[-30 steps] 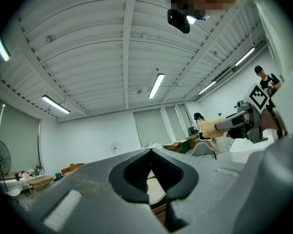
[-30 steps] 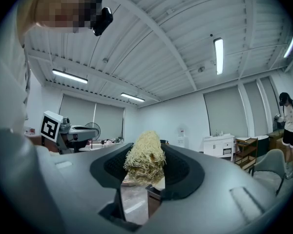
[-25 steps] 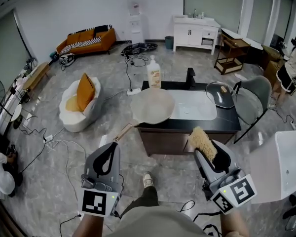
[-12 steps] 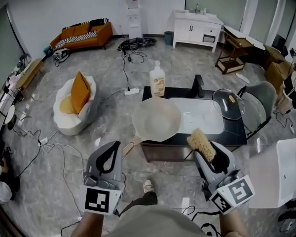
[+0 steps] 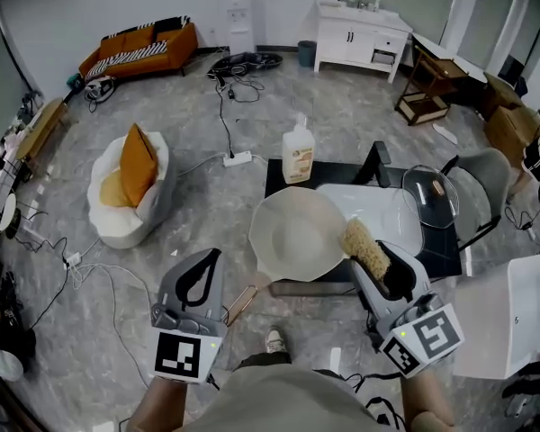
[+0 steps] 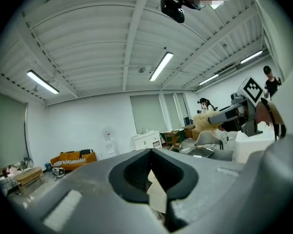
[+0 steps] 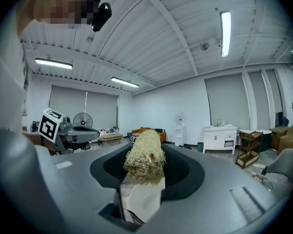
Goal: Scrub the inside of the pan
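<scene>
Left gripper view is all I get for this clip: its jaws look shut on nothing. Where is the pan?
Observer: Head view: the pan lies on the near corner of a dark counter. Its handle juts off the edge beside the left gripper, with no jaws on it.
Reviewer: The other gripper carries something fuzzy?
Observer: Right gripper view: the right gripper has its jaws shut on a straw-coloured scrubber.
Reviewer: Is it in the pan?
Observer: Head view puts it at the pan's right rim; contact can't be judged.
</scene>
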`<move>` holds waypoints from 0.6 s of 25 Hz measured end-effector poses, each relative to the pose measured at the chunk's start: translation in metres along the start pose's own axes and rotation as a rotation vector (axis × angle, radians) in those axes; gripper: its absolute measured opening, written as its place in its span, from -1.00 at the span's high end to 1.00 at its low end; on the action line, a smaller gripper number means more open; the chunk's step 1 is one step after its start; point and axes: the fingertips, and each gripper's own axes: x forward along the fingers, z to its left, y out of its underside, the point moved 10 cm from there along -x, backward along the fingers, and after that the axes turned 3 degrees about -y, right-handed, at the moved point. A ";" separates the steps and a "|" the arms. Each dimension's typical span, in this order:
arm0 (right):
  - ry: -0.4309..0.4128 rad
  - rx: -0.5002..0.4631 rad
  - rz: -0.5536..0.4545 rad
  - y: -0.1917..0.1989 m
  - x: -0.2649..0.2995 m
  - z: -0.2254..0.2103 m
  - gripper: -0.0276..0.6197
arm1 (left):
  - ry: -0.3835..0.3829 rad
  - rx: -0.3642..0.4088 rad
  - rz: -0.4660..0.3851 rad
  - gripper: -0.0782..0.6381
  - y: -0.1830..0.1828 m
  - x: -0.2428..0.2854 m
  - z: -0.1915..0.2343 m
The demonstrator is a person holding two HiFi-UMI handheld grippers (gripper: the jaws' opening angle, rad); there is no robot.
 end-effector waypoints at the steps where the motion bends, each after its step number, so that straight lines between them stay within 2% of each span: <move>1: 0.001 -0.003 0.005 0.000 0.008 -0.002 0.36 | 0.005 -0.002 0.006 0.78 0.002 0.006 0.005; 8: -0.004 -0.010 0.054 0.004 0.054 -0.019 0.35 | 0.021 -0.022 0.047 0.78 0.018 0.037 0.030; 15: -0.057 -0.024 0.122 0.015 0.089 -0.039 0.35 | 0.016 -0.044 0.096 0.78 0.029 0.057 0.034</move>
